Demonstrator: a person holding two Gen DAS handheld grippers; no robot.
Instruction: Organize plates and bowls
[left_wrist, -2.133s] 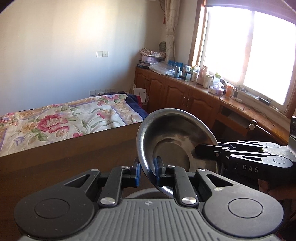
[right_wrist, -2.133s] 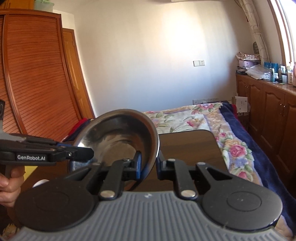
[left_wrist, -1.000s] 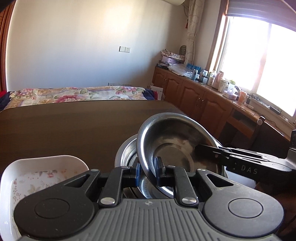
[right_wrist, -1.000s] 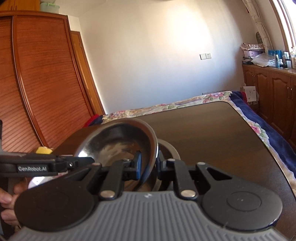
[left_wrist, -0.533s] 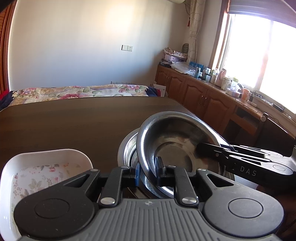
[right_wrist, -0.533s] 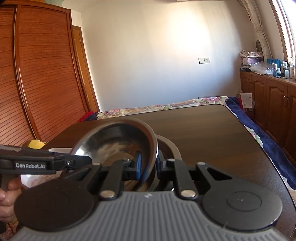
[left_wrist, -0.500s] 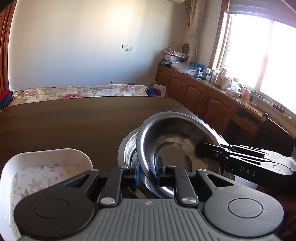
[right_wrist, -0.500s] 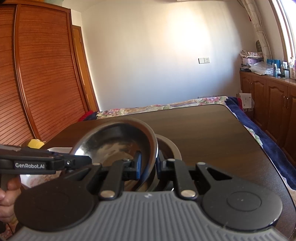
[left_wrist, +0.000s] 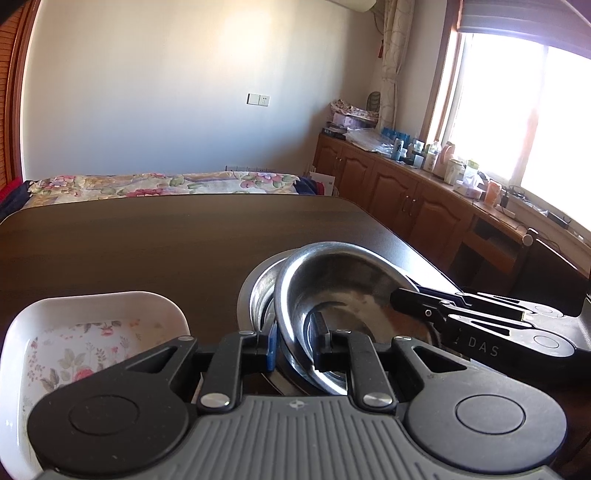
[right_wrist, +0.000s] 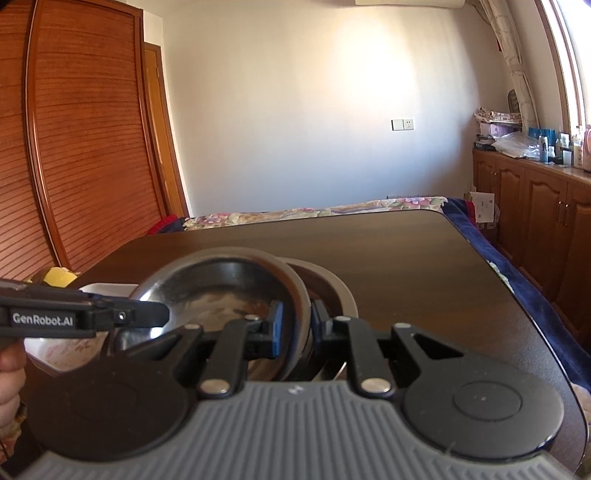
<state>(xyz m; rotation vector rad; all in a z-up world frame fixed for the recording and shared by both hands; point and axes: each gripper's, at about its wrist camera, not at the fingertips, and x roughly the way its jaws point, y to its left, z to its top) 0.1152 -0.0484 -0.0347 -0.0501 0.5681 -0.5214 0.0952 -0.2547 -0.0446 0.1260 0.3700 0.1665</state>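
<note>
A shiny steel bowl (left_wrist: 351, 280) (right_wrist: 221, 280) is held by its rim from both sides, lowered into a second steel bowl (left_wrist: 255, 291) (right_wrist: 332, 291) that stands on the dark wooden table (left_wrist: 147, 240). My left gripper (left_wrist: 295, 345) is shut on the near rim in the left wrist view, and its tip (right_wrist: 159, 317) shows at the bowl's left side in the right wrist view. On the opposite rim my right gripper (right_wrist: 295, 326) is shut, reaching in from the right (left_wrist: 399, 299). The held bowl still leans a little inside the lower one.
A white dish with a flower pattern (left_wrist: 74, 332) (right_wrist: 62, 350) sits left of the bowls. A yellow object (right_wrist: 55, 277) lies behind it. A hand (right_wrist: 11, 369) holds the left gripper. Beyond the table are a bed (left_wrist: 147, 182) and wooden cabinets (left_wrist: 406, 199).
Both grippers brought the steel bowl down from the air over the table and into the second steel bowl. In the last half second it sank lower and levelled out.
</note>
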